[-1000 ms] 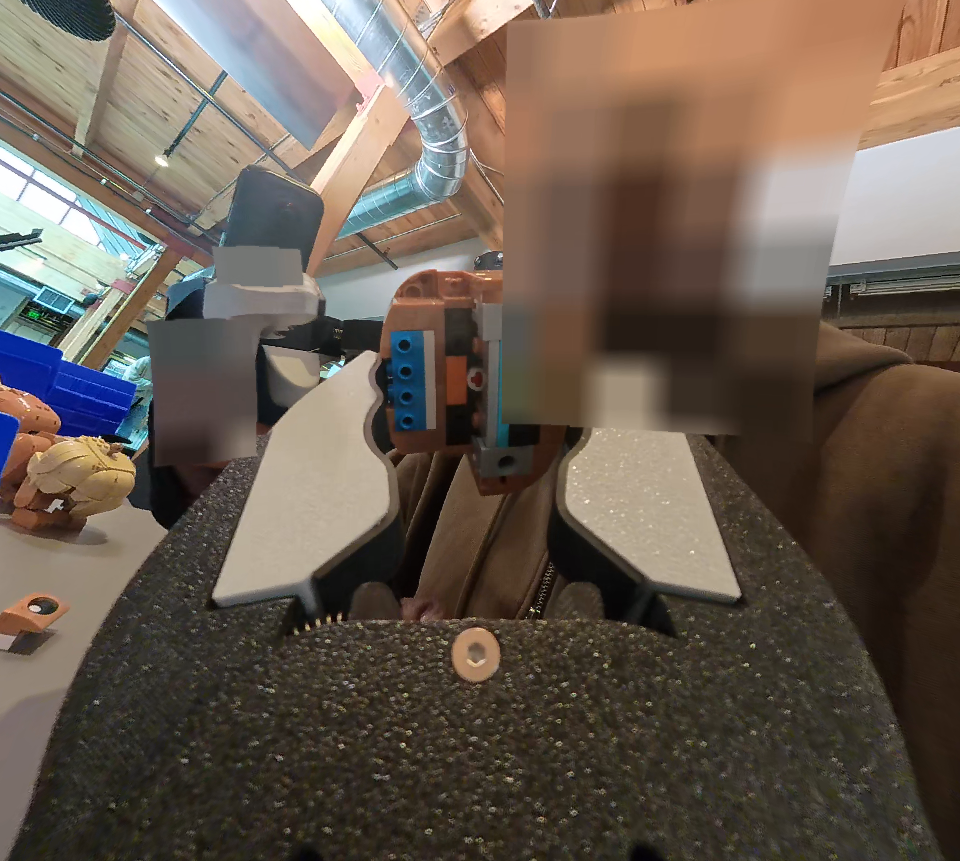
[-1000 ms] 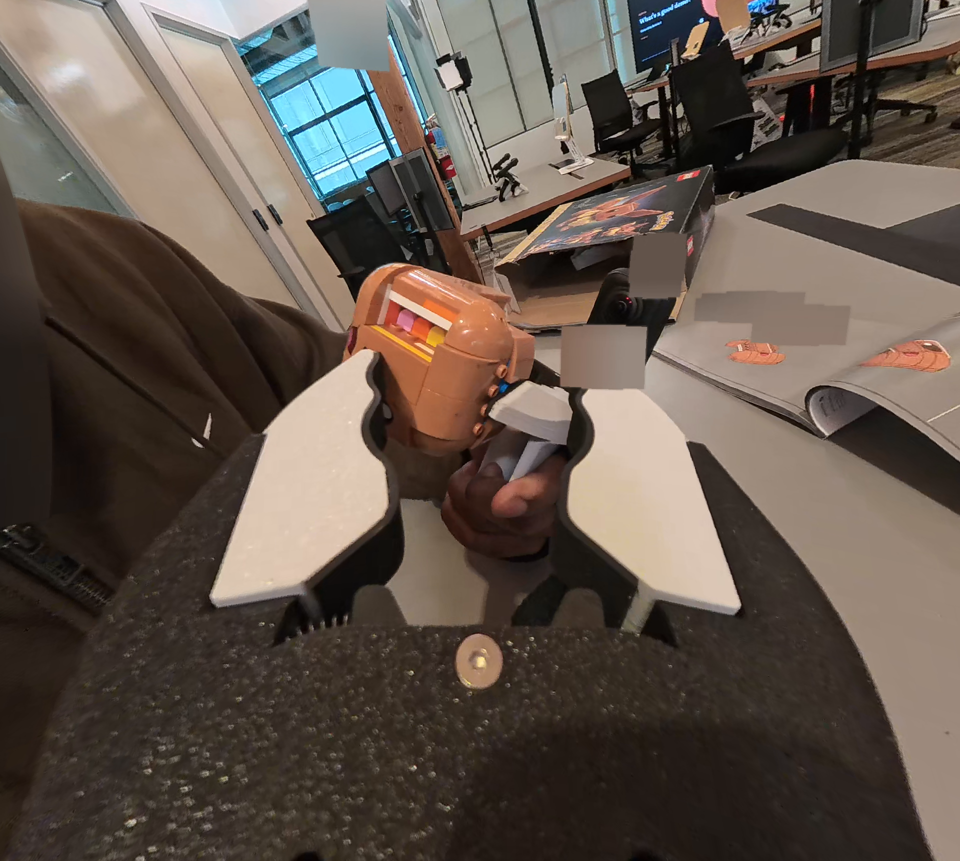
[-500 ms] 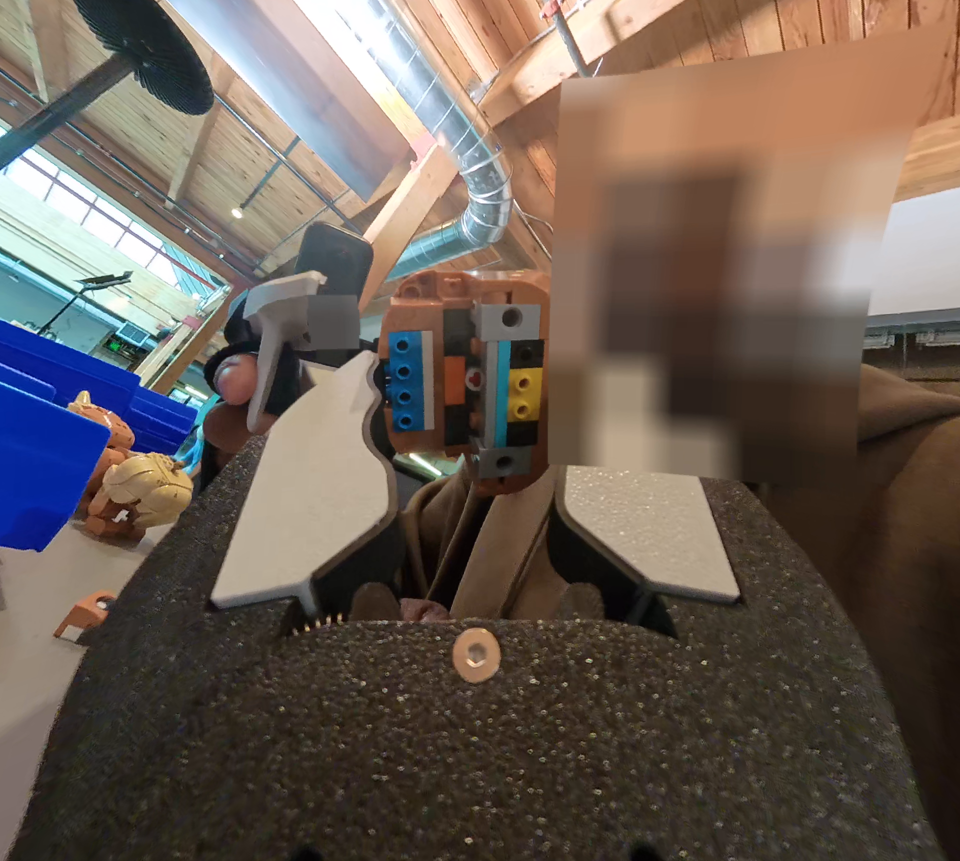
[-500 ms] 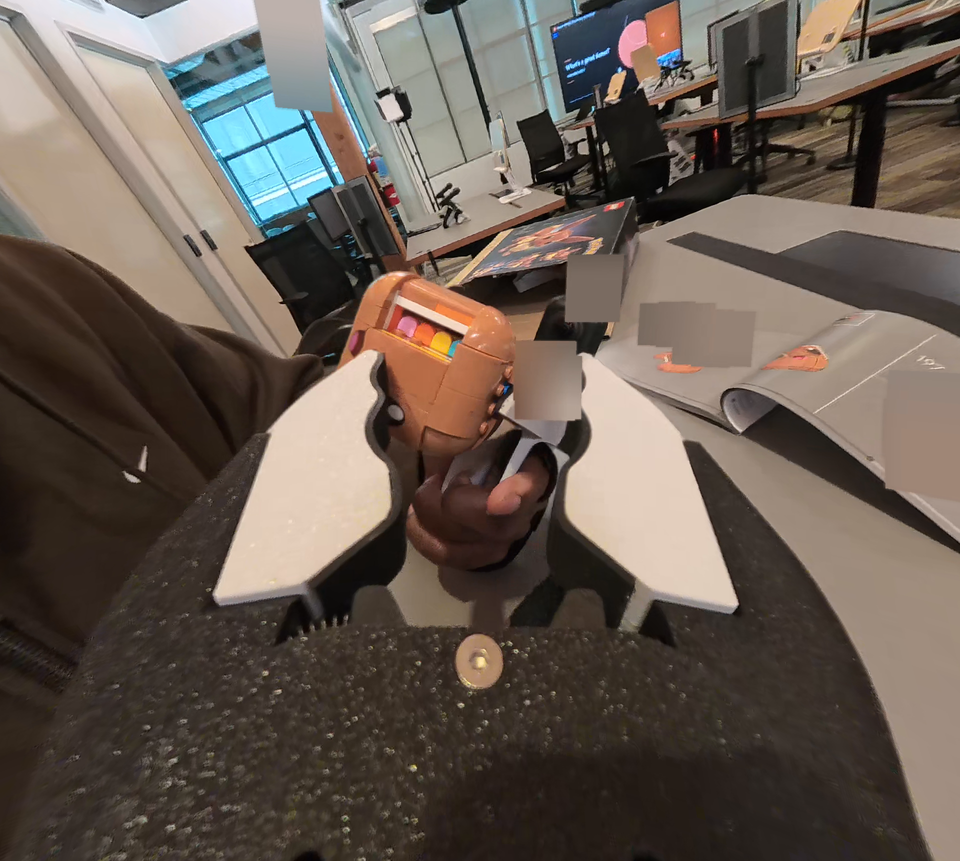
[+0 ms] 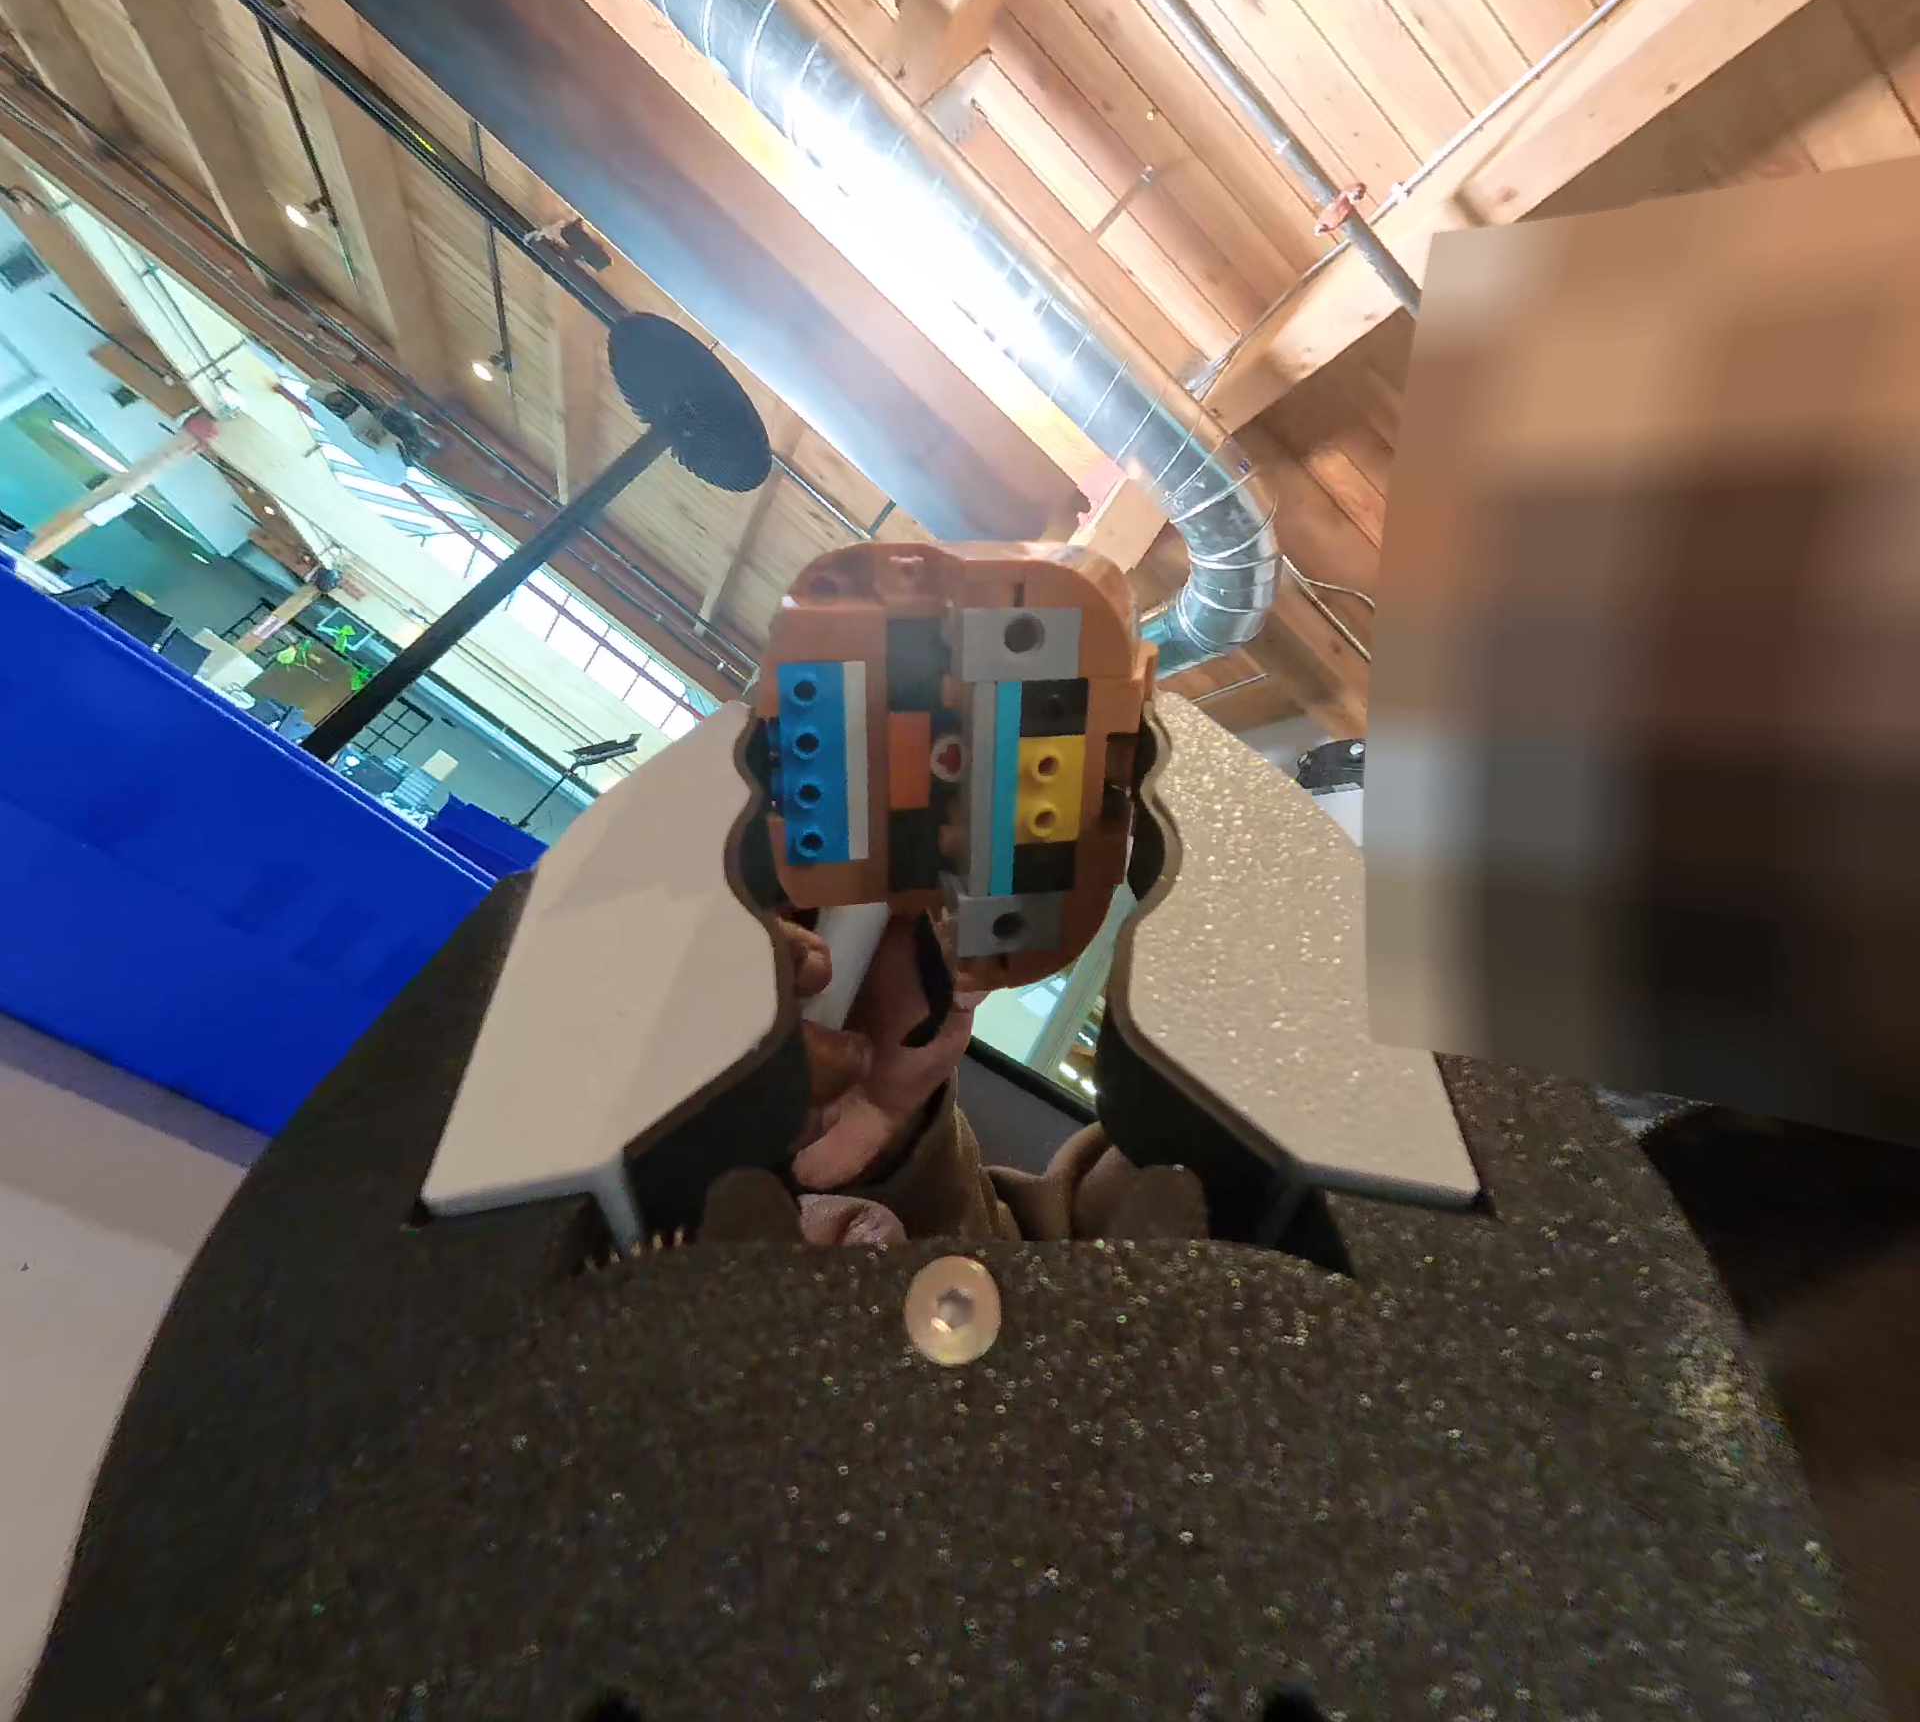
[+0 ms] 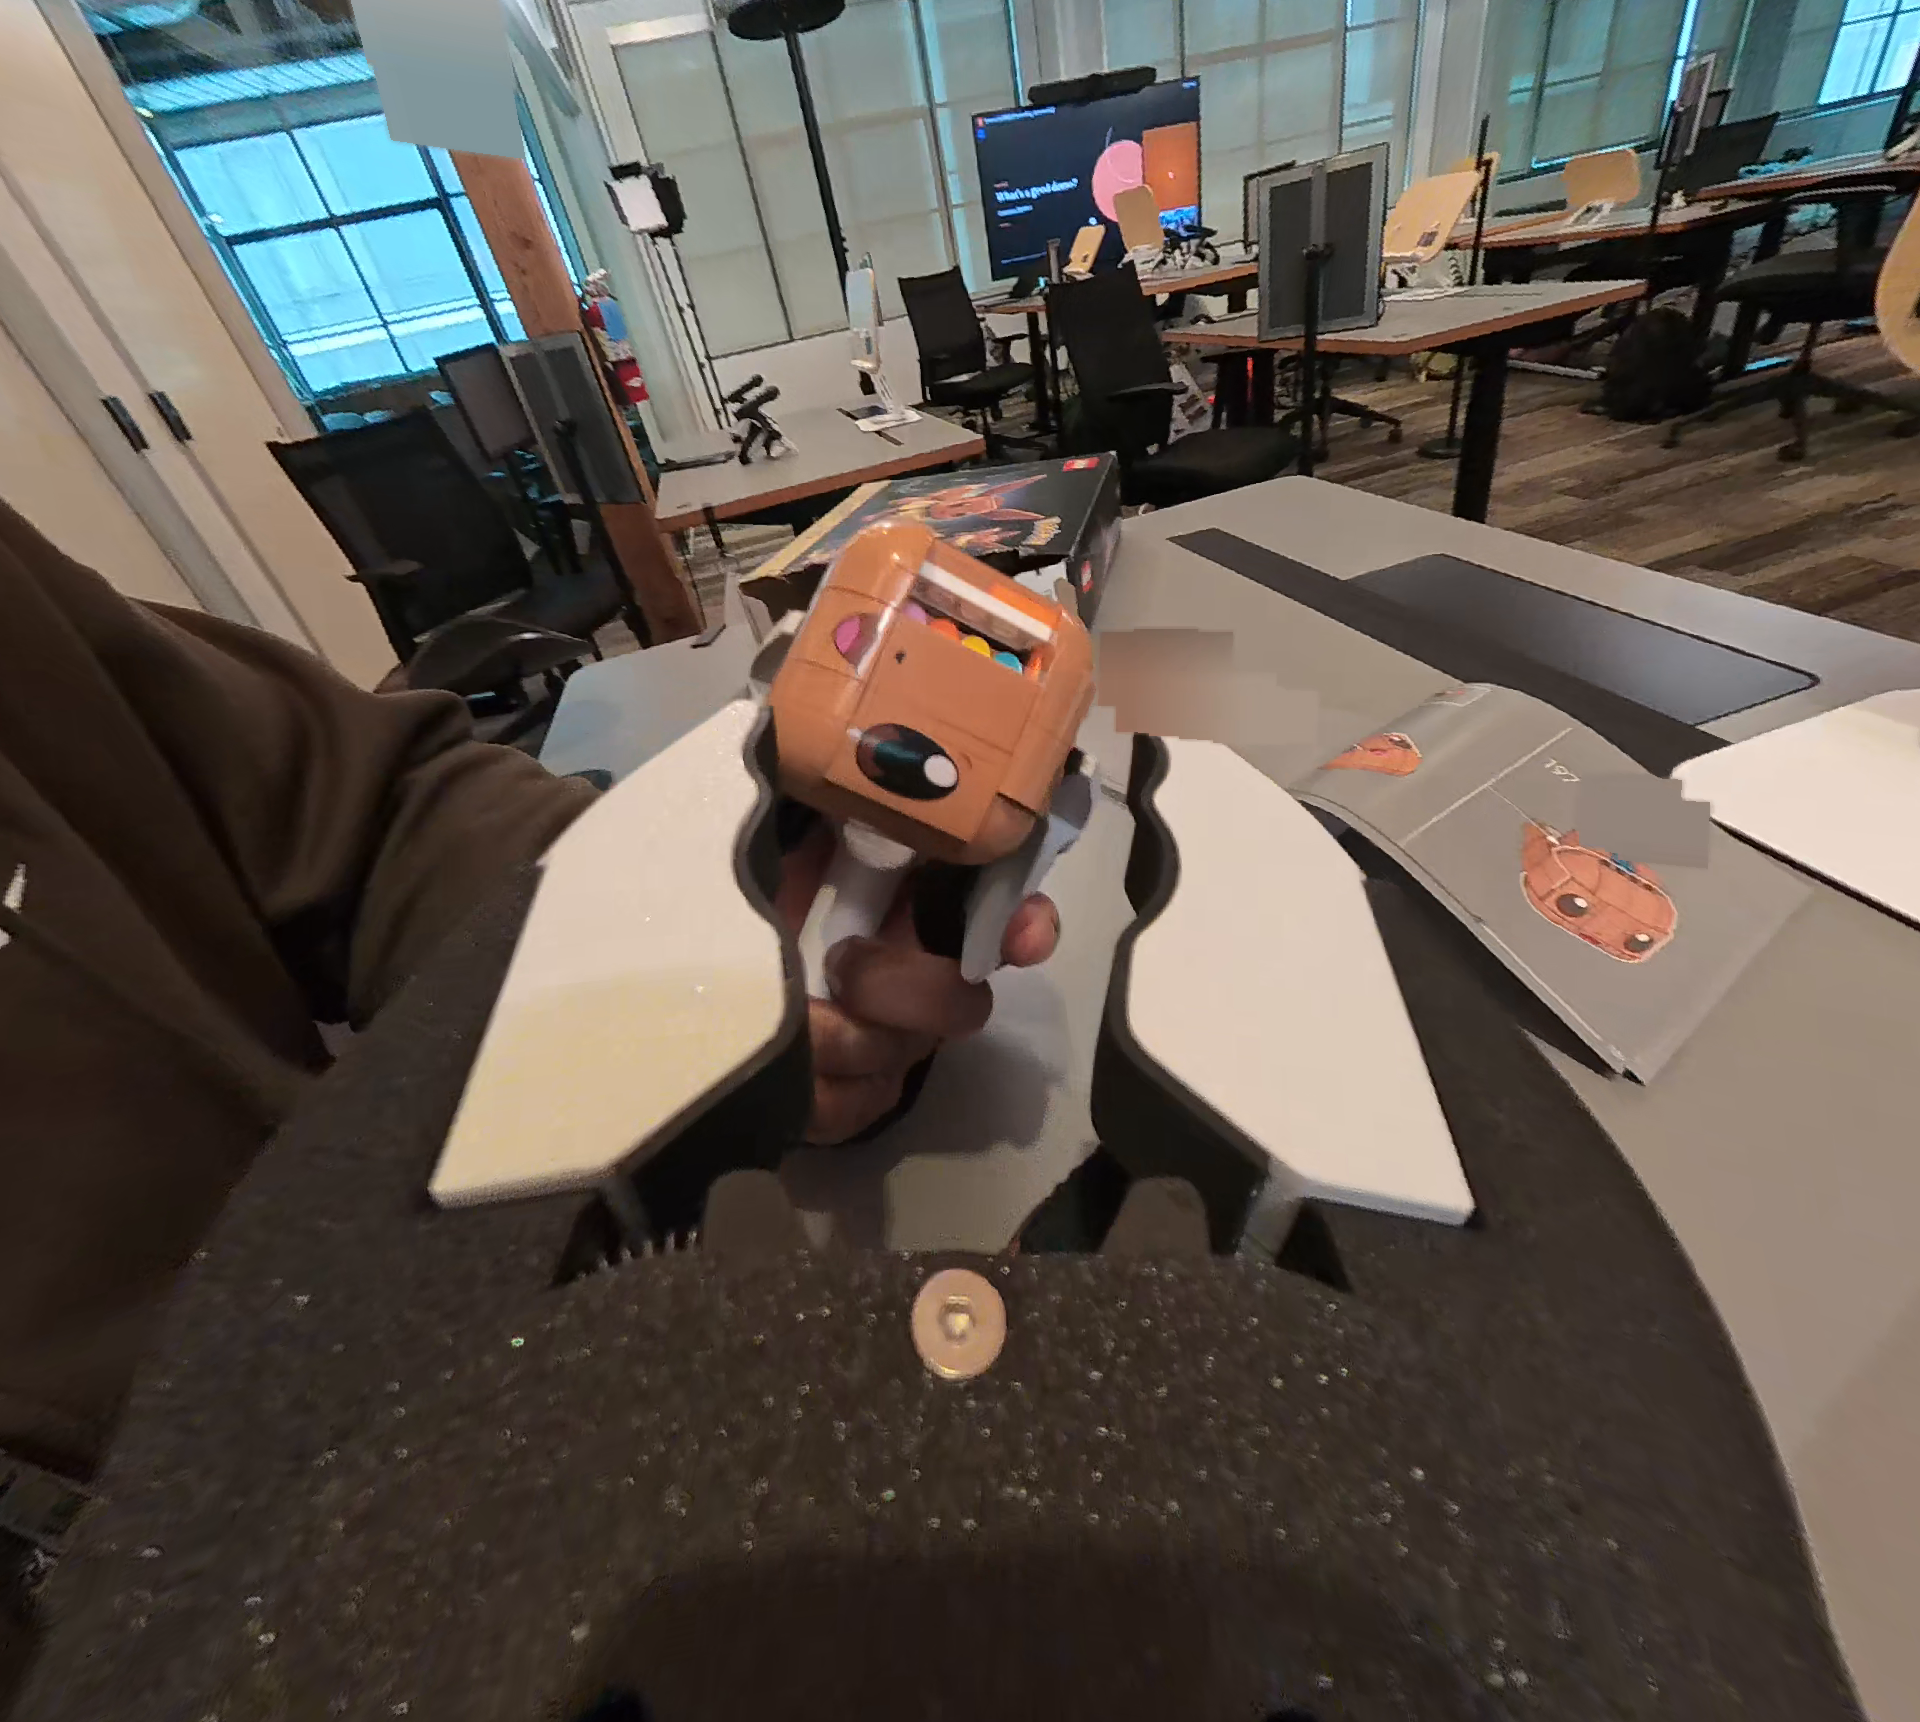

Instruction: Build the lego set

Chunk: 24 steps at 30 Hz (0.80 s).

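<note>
A tan-brown lego head (image 5: 940, 779) sits between my left gripper's (image 5: 951, 784) fingertips, which press its two sides; its underside of blue, black, yellow and grey bricks faces this camera. In the right wrist view the same head (image 6: 925, 716) shows a black eye and coloured studs on top. My right gripper (image 6: 945, 763) is open, its tips either side of the head, with a gap on the right. The left gripper's pale fingers (image 6: 868, 883) and a hand (image 6: 883, 997) show under the head. A right gripper finger (image 5: 847, 955) shows below the head.
An open instruction booklet (image 6: 1507, 893) lies on the grey table (image 6: 1714, 1257) to the right, with the lego box (image 6: 997, 498) behind the head. A blue bin (image 5: 156, 841) stands at the left. A brown sleeve (image 6: 208, 841) fills the left of the right wrist view. Left and right tips are no more than a few centimetres apart.
The left gripper tilted up with the head still held. The head turned in the right wrist view, so its eye now faces the camera. The right gripper moved in beneath the head.
</note>
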Motion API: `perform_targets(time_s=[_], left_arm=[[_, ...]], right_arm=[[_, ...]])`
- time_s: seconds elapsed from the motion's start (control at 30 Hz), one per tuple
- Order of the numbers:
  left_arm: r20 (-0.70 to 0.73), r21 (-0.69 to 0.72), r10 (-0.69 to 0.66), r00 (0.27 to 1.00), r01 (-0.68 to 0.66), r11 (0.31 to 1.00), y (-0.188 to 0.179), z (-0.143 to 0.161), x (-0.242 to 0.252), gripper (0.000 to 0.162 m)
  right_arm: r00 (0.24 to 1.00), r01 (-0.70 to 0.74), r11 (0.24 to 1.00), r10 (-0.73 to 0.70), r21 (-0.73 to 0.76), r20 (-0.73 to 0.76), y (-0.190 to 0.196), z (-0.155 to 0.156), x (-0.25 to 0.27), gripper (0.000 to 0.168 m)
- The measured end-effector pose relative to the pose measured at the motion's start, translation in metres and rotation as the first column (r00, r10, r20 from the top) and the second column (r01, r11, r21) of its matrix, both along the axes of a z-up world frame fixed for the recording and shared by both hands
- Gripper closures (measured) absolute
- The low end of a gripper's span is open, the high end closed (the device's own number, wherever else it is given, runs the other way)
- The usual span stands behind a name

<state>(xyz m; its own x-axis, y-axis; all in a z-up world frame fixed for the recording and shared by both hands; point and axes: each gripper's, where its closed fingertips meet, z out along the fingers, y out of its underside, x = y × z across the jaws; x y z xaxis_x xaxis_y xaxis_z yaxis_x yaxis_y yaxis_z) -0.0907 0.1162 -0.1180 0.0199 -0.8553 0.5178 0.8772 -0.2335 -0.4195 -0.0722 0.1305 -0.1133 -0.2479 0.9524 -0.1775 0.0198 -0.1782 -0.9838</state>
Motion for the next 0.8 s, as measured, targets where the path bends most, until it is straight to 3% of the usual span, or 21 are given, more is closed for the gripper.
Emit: perform_targets(time_s=[0.17,0.3,0.47,0.63,0.8], left_arm=[[0.046,0.015,-0.061,0.997,0.06,0.998,-0.005,0.003,-0.004,0.095],[0.05,0.013,-0.093,0.994,0.093,0.996,-0.006,0.002,-0.001,0.096],[0.051,0.004,-0.123,0.991,0.123,0.992,-0.006,0.0,0.004,0.095],[0.037,0.007,-0.15,0.988,0.15,0.989,-0.006,0.0,0.01,0.095],[-0.001,0.004,-0.14,0.99,0.14,0.99,-0.006,-0.001,0.014,0.095]], right_arm=[[0.989,0.12,0.99,-0.126,0.075,0.076,0.025,-0.008,0.027,0.105],[0.944,0.288,0.952,-0.3,0.105,0.137,0.061,-0.02,0.09,0.112],[0.823,0.411,0.899,-0.438,0.154,0.362,0.083,-0.08,0.176,0.124],[0.744,0.369,0.912,-0.407,0.182,0.531,0.076,-0.14,0.197,0.125],[0.721,0.278,0.919,-0.393,0.281,0.571,0.072,-0.157,0.181,0.125]])
